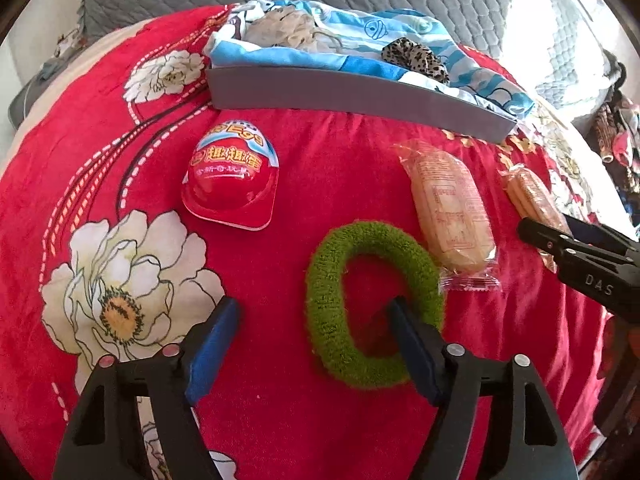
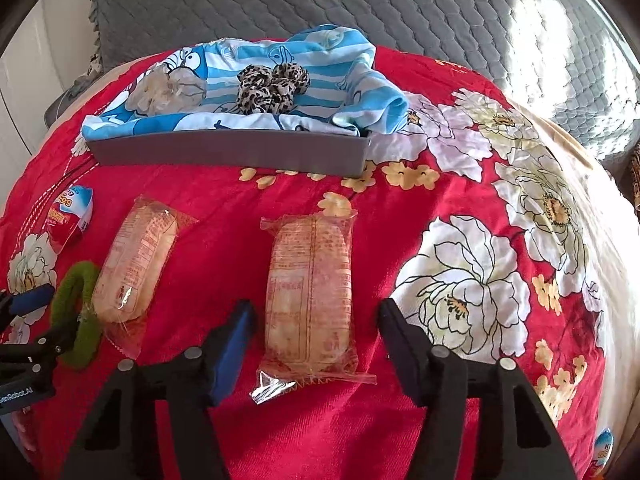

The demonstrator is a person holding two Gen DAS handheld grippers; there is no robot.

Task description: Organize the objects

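A green fuzzy hair ring (image 1: 374,308) lies on the red flowered blanket. My left gripper (image 1: 312,312) is open, with its right finger inside the ring and its left finger outside, so the ring's left side is between them. My right gripper (image 2: 316,320) is open around the near end of a clear-wrapped biscuit pack (image 2: 310,290). A second biscuit pack (image 2: 134,264) lies to its left, next to the ring (image 2: 78,316). A red toy egg pack (image 1: 232,176) lies beyond the left gripper.
A grey tray (image 1: 352,98) at the back holds a blue striped cloth (image 2: 256,76), a leopard scrunchie (image 2: 272,88) and a pale scrunchie (image 2: 170,90). A grey quilted cover (image 2: 360,4) lies behind. Another egg pack (image 2: 602,450) peeks in at the lower right.
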